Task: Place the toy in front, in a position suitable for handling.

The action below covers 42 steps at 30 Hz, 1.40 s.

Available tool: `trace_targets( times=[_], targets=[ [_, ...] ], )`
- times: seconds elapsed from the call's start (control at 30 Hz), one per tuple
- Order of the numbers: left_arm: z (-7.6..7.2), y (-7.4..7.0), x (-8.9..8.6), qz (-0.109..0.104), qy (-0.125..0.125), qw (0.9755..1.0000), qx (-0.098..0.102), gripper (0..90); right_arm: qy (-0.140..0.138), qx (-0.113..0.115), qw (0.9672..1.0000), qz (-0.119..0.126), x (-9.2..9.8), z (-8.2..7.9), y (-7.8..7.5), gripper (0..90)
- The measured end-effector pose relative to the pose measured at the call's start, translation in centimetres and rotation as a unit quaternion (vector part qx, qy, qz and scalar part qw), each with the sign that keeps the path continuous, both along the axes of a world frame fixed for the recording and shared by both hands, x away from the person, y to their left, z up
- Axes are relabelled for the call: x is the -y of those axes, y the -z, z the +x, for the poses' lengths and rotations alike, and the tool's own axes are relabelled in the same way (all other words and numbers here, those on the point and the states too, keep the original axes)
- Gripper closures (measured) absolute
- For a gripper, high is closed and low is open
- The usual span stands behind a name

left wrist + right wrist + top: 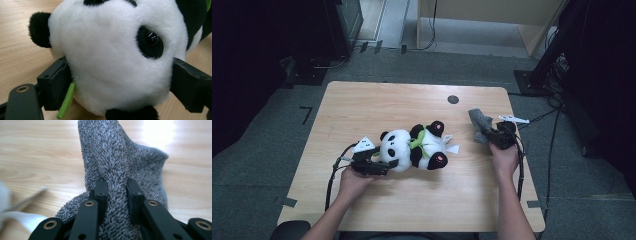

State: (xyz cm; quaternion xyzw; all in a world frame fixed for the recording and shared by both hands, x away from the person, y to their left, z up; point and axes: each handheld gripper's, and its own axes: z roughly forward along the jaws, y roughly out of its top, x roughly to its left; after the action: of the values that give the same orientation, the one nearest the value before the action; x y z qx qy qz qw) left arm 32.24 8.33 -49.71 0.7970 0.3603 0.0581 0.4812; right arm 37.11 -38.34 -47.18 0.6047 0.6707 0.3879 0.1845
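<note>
**Plush panda gripped at the head, grey cloth pinched at the right**

We look down on a pale wooden table [362, 105] with rounded corners and a fine straight grain, a small dark round hole near its far edge. In the middle lies the panda toy [414, 148], a rounded plush figure on its back, black limbs against a white body, pink pads on the feet, a green strip at the neck and a white tag sticking out on the far side.

On our left, the left gripper [384, 162] has its black jaws set wide on either side of the panda's head. In the left gripper view the soft white pile bulges between the two blocky jaws, which press into the fur on both sides; a glossy black eye sits in its dark patch, a fuzzy black ear sticks out, and a flat green felt strip pokes from under the head.

On our right, the right gripper [488, 134] holds the grey cloth [479, 122] near the table's right edge, well apart from the panda. In the right gripper view the jaws stand narrow, nipping a fold of the cloth [120, 165]: a nubby terry weave, speckled grey and white, rising from the jaws into a limp, pointed peak above the tabletop.
</note>
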Motion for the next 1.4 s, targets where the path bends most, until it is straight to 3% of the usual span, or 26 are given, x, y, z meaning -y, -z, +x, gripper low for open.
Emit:
trace_targets(
  times=[0.13,0.27,0.4,0.63,0.73,0.8,0.9,1.0,1.13,1.4],
  targets=[
    [-0.1,-0.3,0.0,0.006,-0.005,1.0,-0.004,20.4,-0.033,0.008,0.9993,-0.014,-1.3,-0.7,-1.5,75.8],
    [-0.1,-0.5,0.0,0.006,-0.007,0.9999,-0.007,23.9,-0.065,0.04,0.9969,-0.021,-2.8,-1.7,-3.4,75.6],
    [-0.1,-0.5,0.0,0.006,-0.006,0.9999,-0.008,23.9,-0.094,0.037,0.9948,-0.007,-4.1,-1.8,-4.4,75.6],
    [-0.2,-0.5,0.0,0.006,-0.007,0.9999,-0.006,23.1,-0.148,0.043,0.9879,-0.015,-7.2,-1.4,-7.4,75.1],
    [-0.2,-0.5,0.0,0.006,-0.007,0.9999,-0.006,23.0,-0.175,0.059,0.9822,-0.033,-9.0,-1.4,-9.6,75.0],
    [-0.2,-0.5,0.0,0.006,-0.009,0.9999,-0.006,23.0,-0.197,0.064,0.9778,-0.029,-10.3,-1.3,-11.0,75.1],
    [-0.2,-0.6,0.0,0.008,-0.01,0.9999,-0.006,23.0,-0.241,0.071,0.9678,-0.02,-12.8,-1.0,-12.5,75.1],
    [-0.1,-0.6,0.0,0.008,-0.007,0.9999,-0.007,22.8,-0.269,0.07,0.9604,-0.013,-14.9,-0.5,-13.3,75.1],
    [-0.1,-0.6,0.0,0.008,-0.01,0.9999,-0.009,21.9,-0.298,0.061,0.9518,-0.042,-18.2,0.4,-13.1,74.7],
    [-0.1,-0.6,0.0,0.009,-0.01,0.9999,-0.009,21.9,-0.343,0.045,0.9377,-0.035,-23.4,1.5,-11.8,74.7]
  ],
)
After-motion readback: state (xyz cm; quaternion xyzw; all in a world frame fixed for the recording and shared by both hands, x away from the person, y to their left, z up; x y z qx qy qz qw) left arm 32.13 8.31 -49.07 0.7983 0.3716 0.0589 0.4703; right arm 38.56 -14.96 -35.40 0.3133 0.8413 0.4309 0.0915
